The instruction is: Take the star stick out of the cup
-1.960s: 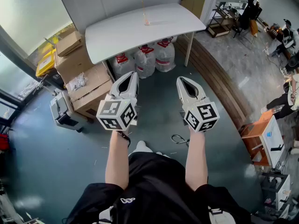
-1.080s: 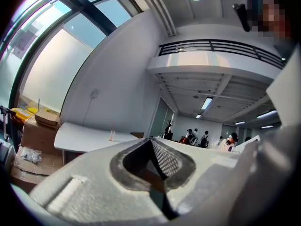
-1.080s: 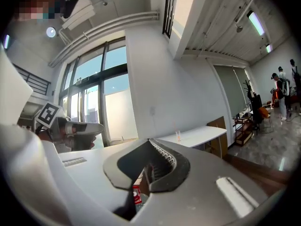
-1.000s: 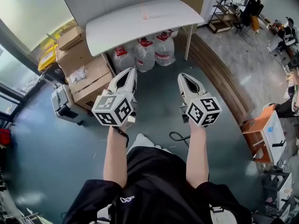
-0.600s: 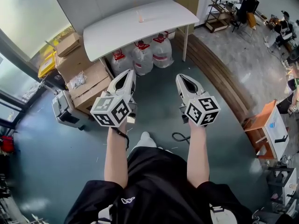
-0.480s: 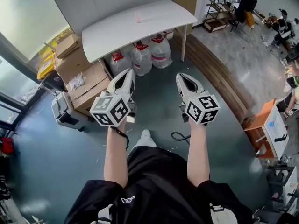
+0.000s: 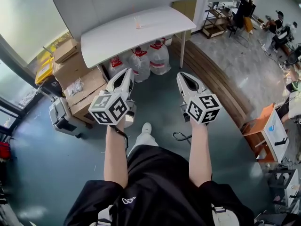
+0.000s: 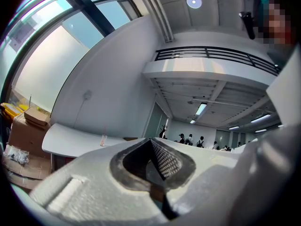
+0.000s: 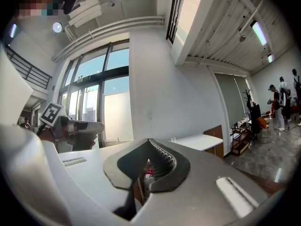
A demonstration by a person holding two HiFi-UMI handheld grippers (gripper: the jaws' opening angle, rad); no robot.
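Observation:
A small clear cup [image 7: 137,23] with a thin stick standing in it sits on the far side of a white table [image 7: 117,37]; the stick's shape is too small to tell. The cup [image 8: 103,139] also shows small and distant in the left gripper view, and the cup [image 9: 173,139] likewise in the right gripper view. My left gripper [image 7: 128,72] and right gripper [image 7: 182,76] are held side by side over the floor, well short of the table. Both are shut with nothing between the jaws.
Large water bottles [image 7: 141,60] stand under the table. Cardboard boxes [image 7: 75,74] and a grey case [image 7: 61,117] lie to the left. A wooden strip [image 7: 216,84] runs along the right, with an orange stand [image 7: 263,126] beyond. People stand far off at right.
The person has stepped a little toward the table, which now sits lower and slightly nearer in the head view. Both grippers keep the same shut pose.

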